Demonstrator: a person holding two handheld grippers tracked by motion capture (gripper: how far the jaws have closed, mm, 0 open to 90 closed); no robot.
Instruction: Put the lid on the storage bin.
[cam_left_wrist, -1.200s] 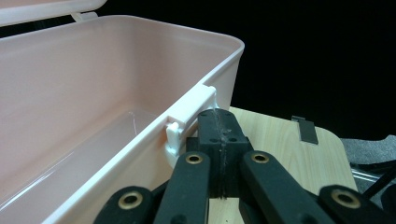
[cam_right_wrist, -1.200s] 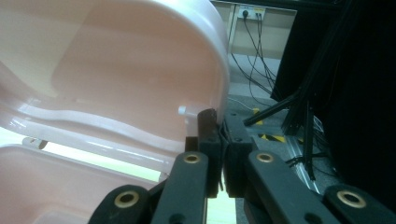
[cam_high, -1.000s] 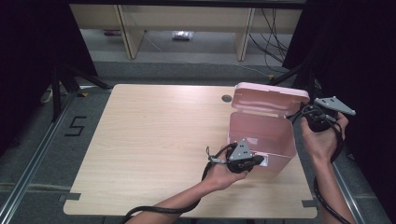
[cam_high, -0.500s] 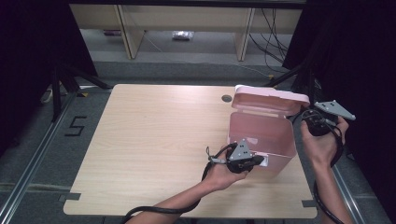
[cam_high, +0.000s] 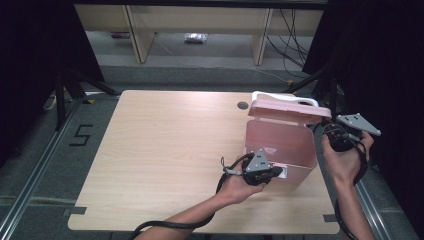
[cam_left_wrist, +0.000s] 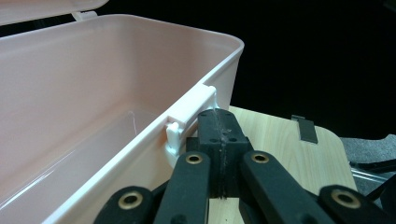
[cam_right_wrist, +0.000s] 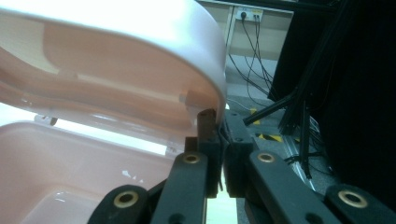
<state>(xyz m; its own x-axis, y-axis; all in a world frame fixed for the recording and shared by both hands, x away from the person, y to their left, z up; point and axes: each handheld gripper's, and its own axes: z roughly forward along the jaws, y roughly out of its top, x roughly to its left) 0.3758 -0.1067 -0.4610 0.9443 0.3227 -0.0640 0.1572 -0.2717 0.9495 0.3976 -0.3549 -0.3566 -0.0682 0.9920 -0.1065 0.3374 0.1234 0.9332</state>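
High view overhead; tool views close, sharing pink box (cam_high: 280, 145).

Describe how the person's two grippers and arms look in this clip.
Each gripper has black jaws on linked black bars with brass-coloured pivot rivets. The left gripper and the right gripper each carry a grey three-cornered plate on top, and a black cable trails from each back along the forearm. Both forearms are bare: no sleeves or gloves are visible.

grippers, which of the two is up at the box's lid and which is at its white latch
The right gripper is at the raised lid; the left gripper sits low against the white latch on the pink box front.
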